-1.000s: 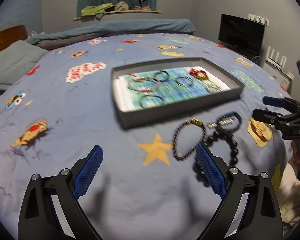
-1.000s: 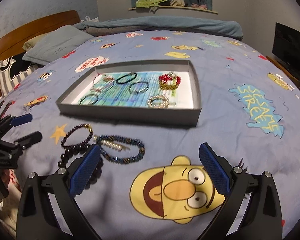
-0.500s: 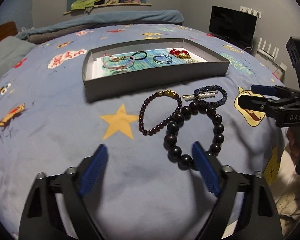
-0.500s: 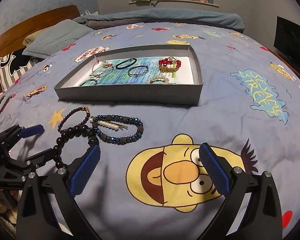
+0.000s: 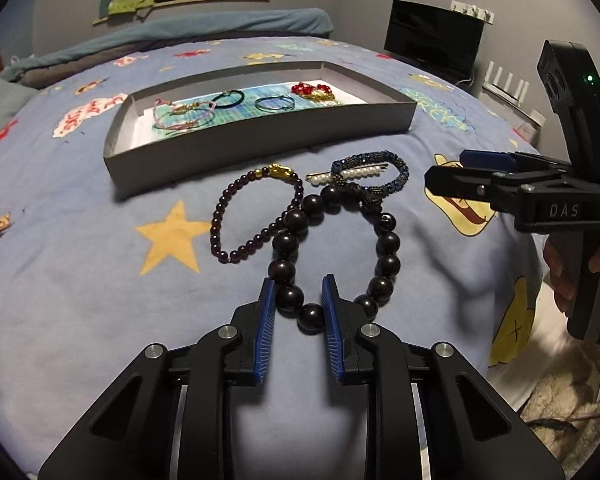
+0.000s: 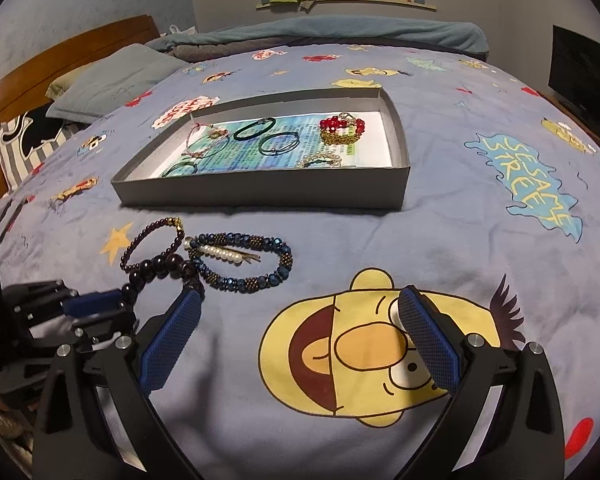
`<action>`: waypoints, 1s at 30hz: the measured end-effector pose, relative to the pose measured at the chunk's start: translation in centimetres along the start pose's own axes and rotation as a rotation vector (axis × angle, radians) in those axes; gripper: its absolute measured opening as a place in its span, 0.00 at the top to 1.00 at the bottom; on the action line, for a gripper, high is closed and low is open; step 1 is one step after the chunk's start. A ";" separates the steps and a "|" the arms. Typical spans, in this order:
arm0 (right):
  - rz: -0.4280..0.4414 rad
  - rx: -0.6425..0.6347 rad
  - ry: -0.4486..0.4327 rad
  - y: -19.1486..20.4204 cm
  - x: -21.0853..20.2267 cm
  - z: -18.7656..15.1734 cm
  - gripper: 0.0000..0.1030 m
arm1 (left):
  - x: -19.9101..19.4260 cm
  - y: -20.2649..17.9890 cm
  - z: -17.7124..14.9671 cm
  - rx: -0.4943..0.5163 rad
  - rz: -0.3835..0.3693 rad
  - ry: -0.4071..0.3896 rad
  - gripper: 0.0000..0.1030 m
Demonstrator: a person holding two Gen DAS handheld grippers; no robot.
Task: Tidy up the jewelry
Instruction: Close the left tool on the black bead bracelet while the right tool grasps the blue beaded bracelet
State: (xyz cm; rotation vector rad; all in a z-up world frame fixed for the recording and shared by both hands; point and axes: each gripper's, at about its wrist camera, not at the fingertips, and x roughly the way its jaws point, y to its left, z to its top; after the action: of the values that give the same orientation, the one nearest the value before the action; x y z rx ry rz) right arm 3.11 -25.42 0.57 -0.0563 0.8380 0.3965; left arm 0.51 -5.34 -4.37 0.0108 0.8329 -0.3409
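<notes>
1. Left wrist view: the left hand-held gripper [image 5: 299,304] has just been narrowing its jaws. They now stand close either side of the nearest beads of the big dark bead bracelet [image 5: 388,245], which lies on the bed's blue cartoon cover [image 5: 80,280]. Whether the blue pads press on the beads I cannot tell.
2. At 11 o'clock from that bracelet, touching it, lies a small garnet bead bracelet [image 5: 236,208] with a gold clasp. At 12 o'clock lies a blue beaded bracelet [image 5: 398,172] with a pearl hair clip [image 5: 342,175] across it.
3. Farther off at 12 o'clock sits the grey tray [image 5: 260,148], which holds thin cord bracelets and a red bead piece.
4. At 3 o'clock the right hand-held gripper [image 5: 444,168] hangs over the cover. Its body bears the letters "DAS", and a hand [image 5: 580,268] grips its handle.
5. Right wrist view: the right hand-held gripper [image 6: 300,336] stands wide and holds nothing, above a yellow cartoon face.
6. At 2 o'clock the cover reads "SESAME STREET" [image 6: 528,184].
7. The grey tray [image 6: 260,192] sits at 12 o'clock.
8. At 10 o'clock lie the blue beaded bracelet [image 6: 260,280], the pearl hair clip [image 6: 220,254] and the small garnet bead bracelet [image 6: 140,240].
9. At 9 o'clock the left hand-held gripper [image 6: 100,308] meets the big dark bead bracelet [image 6: 156,264].
</notes>
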 end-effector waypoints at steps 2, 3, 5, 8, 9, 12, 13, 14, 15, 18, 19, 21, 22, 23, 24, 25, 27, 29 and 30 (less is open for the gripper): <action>-0.005 0.019 -0.012 -0.2 0.1 0.2 0.05 | 0.4 0.2 0.0 -0.011 -0.001 0.011 0.76; -0.011 0.020 -0.018 -0.3 0.1 0.3 0.06 | 0.5 0.3 0.1 -0.016 -0.002 0.015 0.76; -0.025 0.012 -0.024 -0.2 0.3 0.7 0.18 | 0.5 0.3 0.1 -0.011 0.000 0.009 0.78; -0.013 0.017 -0.009 -0.2 0.9 1.1 0.40 | -0.1 0.0 0.2 0.024 0.022 -0.008 0.85; -0.009 0.017 -0.005 -0.2 1.0 1.1 0.50 | -0.3 0.0 0.3 0.028 0.022 -0.014 0.85; 0.008 0.021 0.006 0.0 1.6 1.4 0.66 | -1.0 0.2 0.6 0.037 0.032 -0.039 0.85; 0.010 0.021 0.010 0.1 1.8 1.5 0.69 | -1.2 0.3 0.7 0.039 0.039 -0.046 0.85; 0.012 0.018 0.013 0.2 1.9 1.6 0.71 | -1.4 0.4 0.8 0.038 0.043 -0.050 0.85; 0.013 0.015 0.016 0.3 2.1 1.6 0.73 | -1.5 0.6 0.9 0.037 0.044 -0.052 0.85; 0.006 0.010 0.027 0.4 2.5 1.7 0.74 | -1.7 1.0 1.0 0.030 0.044 -0.054 0.85; 0.005 0.012 0.033 0.4 2.8 1.7 0.76 | -1.6 1.1 1.0 0.029 0.046 -0.051 0.85; 0.002 0.012 0.041 0.4 3.0 1.7 0.77 | -1.4 1.3 0.8 0.024 0.044 -0.040 0.85; 0.000 0.008 0.044 0.5 3.2 1.7 0.77 | -1.3 1.4 0.7 0.020 0.043 -0.034 0.85; -0.001 0.004 0.045 0.5 3.3 1.7 0.77 | -1.1 1.4 0.7 0.019 0.042 -0.030 0.85; -0.004 0.001 0.049 0.6 3.5 1.7 0.77 | -1.0 1.4 0.6 0.018 0.039 -0.026 0.85; -0.007 -0.004 0.056 0.6 3.7 1.6 0.77 | -0.9 1.4 0.6 0.020 0.038 -0.023 0.85; -0.004 -0.015 0.061 0.7 3.9 1.6 0.81 | -0.8 1.3 0.5 0.022 0.037 -0.020 0.85; 0.004 -0.014 0.058 0.7 3.9 1.7 0.92 | -0.9 1.4 0.5 0.024 0.035 -0.019 0.85; 0.004 -0.019 0.057 0.7 3.8 1.7 0.93 | -0.9 1.4 0.5 0.024 0.034 -0.020 0.85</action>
State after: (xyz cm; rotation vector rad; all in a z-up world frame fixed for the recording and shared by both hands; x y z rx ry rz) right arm 6.30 -23.21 -1.02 -0.0834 0.8904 0.4080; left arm 0.79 -3.85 -3.54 0.0438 0.8082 -0.3185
